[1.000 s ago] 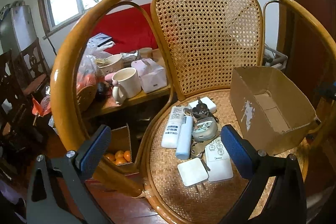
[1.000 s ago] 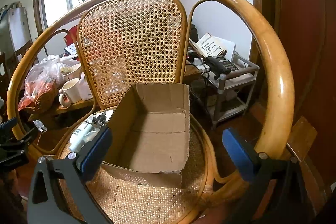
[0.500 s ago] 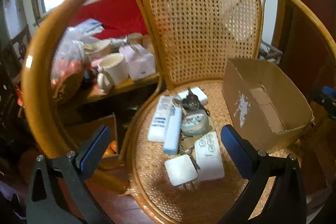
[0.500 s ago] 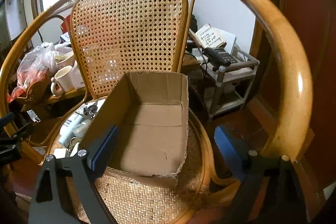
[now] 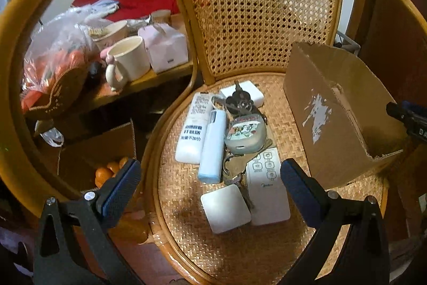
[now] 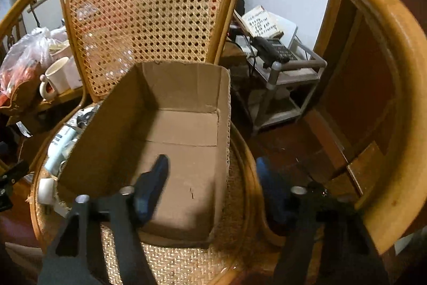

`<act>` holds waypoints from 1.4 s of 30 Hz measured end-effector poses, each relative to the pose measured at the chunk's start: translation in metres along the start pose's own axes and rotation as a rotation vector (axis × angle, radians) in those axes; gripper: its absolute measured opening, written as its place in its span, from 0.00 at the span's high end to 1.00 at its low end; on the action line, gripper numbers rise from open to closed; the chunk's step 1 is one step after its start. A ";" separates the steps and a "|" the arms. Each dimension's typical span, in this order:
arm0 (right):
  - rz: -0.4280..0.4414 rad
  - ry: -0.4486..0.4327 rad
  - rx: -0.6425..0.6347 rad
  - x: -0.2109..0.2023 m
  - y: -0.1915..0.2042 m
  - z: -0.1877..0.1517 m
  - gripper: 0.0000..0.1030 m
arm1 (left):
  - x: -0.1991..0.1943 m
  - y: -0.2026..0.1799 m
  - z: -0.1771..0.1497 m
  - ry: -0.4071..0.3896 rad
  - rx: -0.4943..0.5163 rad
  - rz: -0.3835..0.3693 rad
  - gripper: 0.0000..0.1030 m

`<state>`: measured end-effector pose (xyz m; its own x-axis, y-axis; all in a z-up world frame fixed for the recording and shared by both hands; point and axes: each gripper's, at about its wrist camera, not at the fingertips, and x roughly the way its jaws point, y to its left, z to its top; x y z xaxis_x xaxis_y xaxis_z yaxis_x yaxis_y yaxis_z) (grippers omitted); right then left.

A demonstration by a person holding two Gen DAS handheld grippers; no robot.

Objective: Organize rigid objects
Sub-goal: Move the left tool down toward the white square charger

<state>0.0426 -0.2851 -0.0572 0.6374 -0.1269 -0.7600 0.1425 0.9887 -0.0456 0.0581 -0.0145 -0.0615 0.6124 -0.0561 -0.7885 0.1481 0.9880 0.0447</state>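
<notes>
Left wrist view showed the left gripper (image 5: 206,179) spread wide and empty above the front of the rattan chair seat (image 5: 240,253), its blue pads clear of everything. A cluster of items lay on the seat's left half: a white bottle (image 5: 192,131) beside a pale blue tube (image 5: 212,147), a grey round case (image 5: 246,135) with a bunch of keys (image 5: 238,103) behind it, a white charger (image 5: 244,94) nearest the backrest, a white remote (image 5: 267,186) and a square white adapter (image 5: 225,208) nearest the front edge. The open cardboard box (image 5: 333,119) stood on the seat's right half, just beside the cluster.

In the right wrist view the right gripper (image 6: 210,178) had just been closing its jaws, which stood partly open with the box's right wall (image 6: 224,135) between the pads; whether either pad touched the cardboard I could not tell. The left pad (image 6: 153,186) hung inside the empty box, the right one outside it over the seat's right edge.
</notes>
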 end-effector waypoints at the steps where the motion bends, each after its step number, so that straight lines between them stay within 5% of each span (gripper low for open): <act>1: 0.004 0.013 0.004 0.004 -0.001 0.000 0.44 | 0.002 0.001 0.000 0.008 -0.004 -0.005 0.00; 7: 0.029 0.057 0.040 0.023 -0.007 0.004 0.65 | 0.009 -0.002 -0.004 0.039 0.017 -0.011 0.00; 9: 0.014 0.083 0.031 0.031 -0.007 0.005 0.80 | 0.012 -0.003 -0.007 0.057 0.023 -0.020 0.00; 16: -0.021 0.115 -0.039 0.042 0.000 0.001 0.94 | 0.025 -0.003 -0.011 0.126 0.005 -0.087 0.08; 32: -0.065 0.126 -0.057 0.039 -0.001 -0.001 0.93 | 0.064 0.008 -0.020 0.284 -0.053 -0.063 0.17; 42: -0.067 0.124 -0.064 0.038 0.000 -0.001 0.93 | 0.073 0.009 -0.026 0.334 -0.081 -0.116 0.24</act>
<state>0.0665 -0.2899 -0.0868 0.5288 -0.1861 -0.8281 0.1304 0.9819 -0.1373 0.0846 -0.0056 -0.1347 0.3061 -0.1312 -0.9429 0.1311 0.9868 -0.0948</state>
